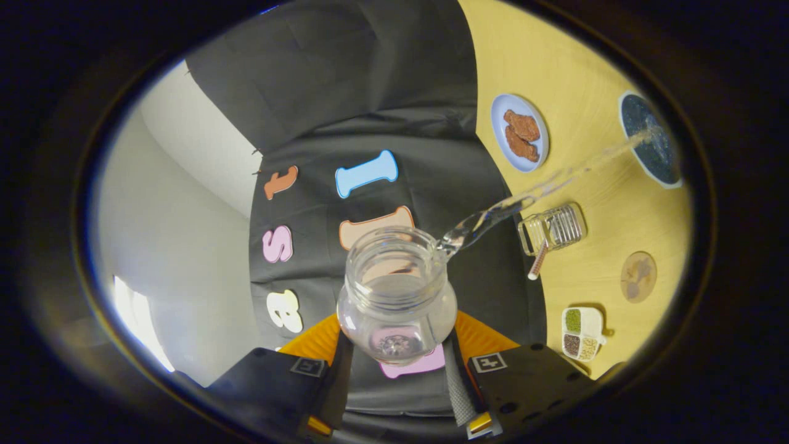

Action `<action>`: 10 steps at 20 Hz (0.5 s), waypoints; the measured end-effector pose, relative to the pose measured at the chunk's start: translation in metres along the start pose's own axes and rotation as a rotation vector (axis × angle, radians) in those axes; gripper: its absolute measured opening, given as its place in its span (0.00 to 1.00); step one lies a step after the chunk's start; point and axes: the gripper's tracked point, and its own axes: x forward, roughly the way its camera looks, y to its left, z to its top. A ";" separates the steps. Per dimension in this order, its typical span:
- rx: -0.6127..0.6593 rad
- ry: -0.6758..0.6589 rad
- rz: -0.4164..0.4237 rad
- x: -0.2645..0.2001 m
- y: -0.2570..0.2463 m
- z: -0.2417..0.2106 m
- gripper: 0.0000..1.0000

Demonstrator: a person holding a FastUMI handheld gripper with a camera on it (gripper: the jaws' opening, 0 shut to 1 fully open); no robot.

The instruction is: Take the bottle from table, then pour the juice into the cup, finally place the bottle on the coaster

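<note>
My gripper (397,345) is shut on a clear glass bottle (397,290), its orange fingers (315,340) pressing on both sides of the bottle's body. The bottle is tipped over sideways with its open mouth facing the view. A stream of clear liquid (530,197) runs from its lip across to a dark cup with a white rim (653,139) on the yellow table (592,68), and lands inside it. A round brown coaster (638,276) lies bare on the table, nearer the fingers than the cup.
A pale plate with brown pieces of food (519,132) lies beside the cup. A ribbed glass holder with a striped straw (553,229) sits under the stream's path. A small divided dish of grains (582,333) stands near the coaster.
</note>
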 end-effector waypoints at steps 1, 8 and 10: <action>0.007 -0.005 0.002 0.000 0.001 0.000 0.71; 0.049 -0.036 0.020 0.004 0.003 0.001 0.71; 0.055 -0.041 0.028 0.008 0.006 0.000 0.71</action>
